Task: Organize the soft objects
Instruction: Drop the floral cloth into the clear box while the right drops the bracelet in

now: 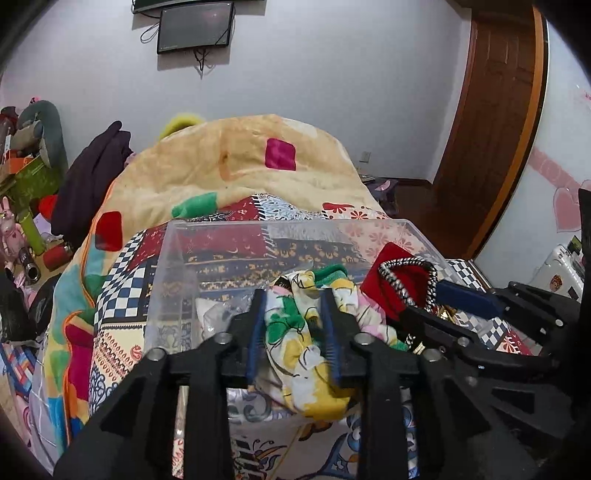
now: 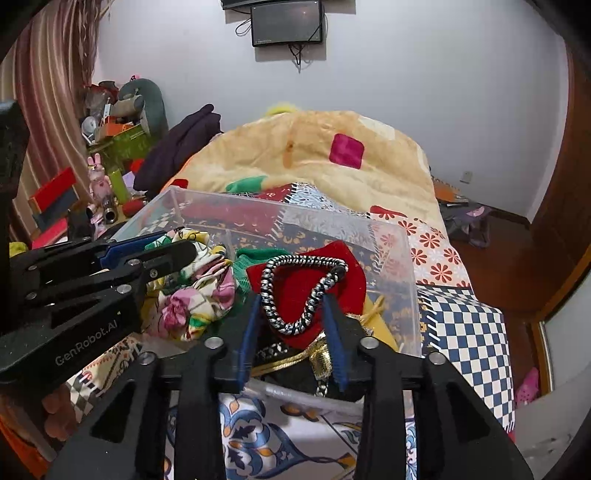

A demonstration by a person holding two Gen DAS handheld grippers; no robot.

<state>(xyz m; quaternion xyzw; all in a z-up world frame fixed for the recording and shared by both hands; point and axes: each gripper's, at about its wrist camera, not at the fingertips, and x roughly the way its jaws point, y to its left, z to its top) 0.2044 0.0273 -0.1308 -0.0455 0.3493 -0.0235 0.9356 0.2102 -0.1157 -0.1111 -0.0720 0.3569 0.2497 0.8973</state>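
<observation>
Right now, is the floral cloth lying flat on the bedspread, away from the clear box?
No, the floral cloth is bunched between the fingers of the left tool, at the near rim of the clear box.

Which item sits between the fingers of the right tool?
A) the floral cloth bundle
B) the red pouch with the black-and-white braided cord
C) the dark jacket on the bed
B: in the right wrist view, the right tool brackets the red pouch with its braided cord over the clear bin; the left tool has the floral bundle.

Home bedroom: quilt-covered bed [image 1: 236,173], wall-mounted screen [image 1: 195,27], wooden door [image 1: 491,122].
</observation>
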